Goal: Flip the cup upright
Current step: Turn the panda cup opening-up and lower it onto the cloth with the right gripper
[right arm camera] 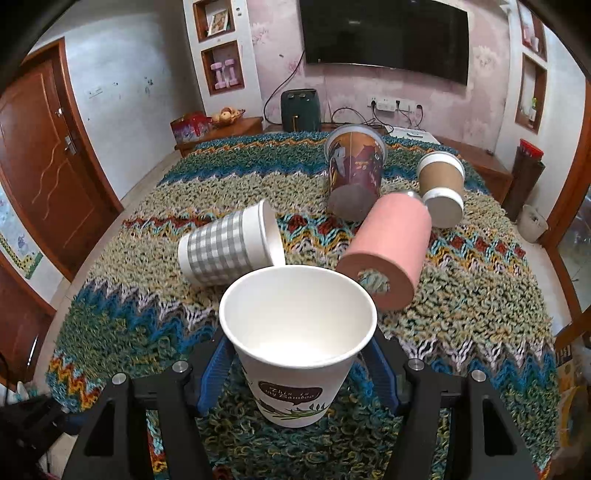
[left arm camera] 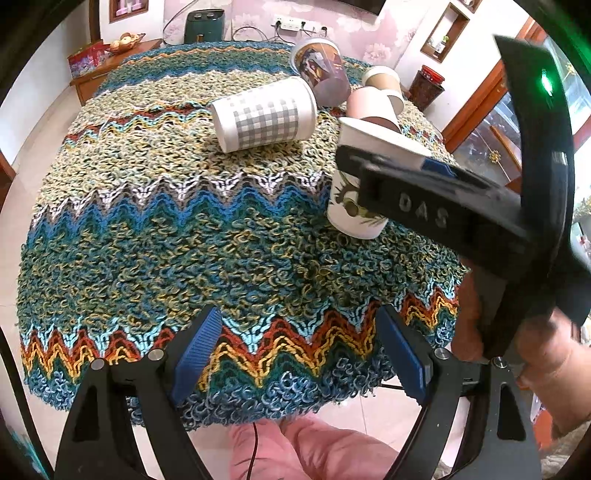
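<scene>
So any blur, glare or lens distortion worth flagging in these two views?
Left wrist view: strong fisheye bending, right gripper on the white cup slightly motion-blurred, green LED flare. Right wrist view: sharp, even light, dark vignette corners, mild sheen inside the cup.

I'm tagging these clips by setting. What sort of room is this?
Probably a home living room: a wall-mounted TV, wall niches holding small items, a wooden door, and a table under a knitted cloth.
</scene>
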{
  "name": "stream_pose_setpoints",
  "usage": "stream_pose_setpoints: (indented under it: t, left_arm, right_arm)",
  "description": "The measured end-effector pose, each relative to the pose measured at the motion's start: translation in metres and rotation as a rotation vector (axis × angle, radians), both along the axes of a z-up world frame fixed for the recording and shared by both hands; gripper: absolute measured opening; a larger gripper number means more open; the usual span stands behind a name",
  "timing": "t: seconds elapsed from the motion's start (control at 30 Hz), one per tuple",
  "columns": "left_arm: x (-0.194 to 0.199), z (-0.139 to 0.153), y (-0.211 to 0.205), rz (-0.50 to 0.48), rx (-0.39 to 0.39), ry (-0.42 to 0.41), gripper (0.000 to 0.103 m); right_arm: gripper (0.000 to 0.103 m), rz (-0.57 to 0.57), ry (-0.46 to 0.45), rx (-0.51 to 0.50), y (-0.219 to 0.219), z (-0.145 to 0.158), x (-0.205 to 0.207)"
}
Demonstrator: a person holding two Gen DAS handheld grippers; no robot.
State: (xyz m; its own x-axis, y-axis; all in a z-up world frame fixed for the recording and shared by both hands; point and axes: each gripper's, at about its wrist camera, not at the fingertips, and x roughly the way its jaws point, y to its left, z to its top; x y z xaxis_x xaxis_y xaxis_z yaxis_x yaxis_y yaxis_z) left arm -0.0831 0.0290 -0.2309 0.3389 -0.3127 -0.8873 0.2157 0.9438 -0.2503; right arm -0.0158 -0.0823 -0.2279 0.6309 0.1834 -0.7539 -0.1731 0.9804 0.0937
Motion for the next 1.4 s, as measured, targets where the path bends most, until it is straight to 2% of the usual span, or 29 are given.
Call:
stream_pose_setpoints:
  t: [0.2, 0.33, 0.53, 0.7, 1.23, 1.4]
  left_arm:
    - [-0.005, 0.006, 0.021, 0.088, 0.011, -0.014, 0.087]
    - [-0.005, 0.014, 0.037, 0.172, 0.008, -0.026, 0.087]
    - [-0.002, 0.023, 0.047, 0.241, -0.015, -0.022, 0.087]
    - [0.000, 0.026, 0.046, 0.249, -0.021, -0.022, 0.087]
    - [0.002, 0.025, 0.043, 0.241, -0.021, -0.025, 0.087]
    - [0.003, 0.027, 0.045, 0.247, -0.025, -0.032, 0.087]
  right_arm:
    - [0.067, -0.010, -0.025, -0.036, 0.003, 0.002, -0.011]
    - [0.068, -0.052, -0.006, -0.038, 0.002, 0.002, -0.015]
    - [0.068, -0.086, 0.029, -0.052, 0.006, 0.003, -0.026]
    - [0.068, -0.108, 0.098, -0.045, 0.003, -0.006, -0.028]
    - [0.068, -0.073, 0.100, -0.089, 0.009, -0.008, -0.033]
    - [0.070, -0.059, 0.076, -0.076, 0.010, -0.003, -0.041]
